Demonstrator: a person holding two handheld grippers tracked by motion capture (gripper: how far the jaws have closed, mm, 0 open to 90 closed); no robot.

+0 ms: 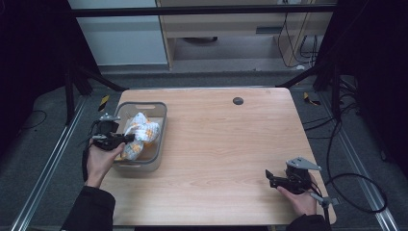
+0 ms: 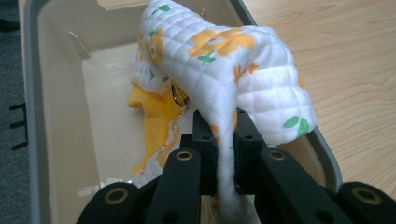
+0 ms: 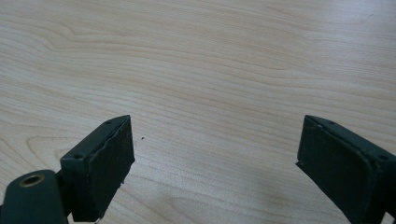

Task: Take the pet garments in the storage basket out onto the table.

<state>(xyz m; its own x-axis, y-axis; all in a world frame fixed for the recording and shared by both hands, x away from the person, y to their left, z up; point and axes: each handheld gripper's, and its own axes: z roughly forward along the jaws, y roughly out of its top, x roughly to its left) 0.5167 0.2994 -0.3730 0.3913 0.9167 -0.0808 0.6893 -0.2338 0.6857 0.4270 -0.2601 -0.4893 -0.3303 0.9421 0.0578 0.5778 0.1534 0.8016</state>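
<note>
Your left hand point(image 1: 102, 161) comes in from the near left, forearm angled toward the grey plastic rectangular bin point(image 1: 157, 126), wrist level. Your left tool point(image 1: 126, 138) reaches over the bin's left wall, its jaws clamped together on a fold of the white quilted cloth with orange flowers and green leaves point(image 2: 224, 70). The cloth drapes over the jaw tips and hangs partly above the bin floor; an orange piece of fabric point(image 2: 156, 116) lies under it inside the bin.

Your right hand point(image 1: 300, 199) rests far from the bin, at the near right corner of the worktop. Right tool point(image 1: 272, 179) points left, toward the bin's side, jaws standing wide apart with bare wood between them.

The light wooden worktop point(image 1: 226, 154) carries the bin at its far left. A small dark round grommet point(image 1: 237, 100) sits near the far edge, right of the bin. Grey floor, metal rails and loose cables point(image 1: 356, 187) ring the worktop; the background is dim.

All wood right of the bin lies open.
</note>
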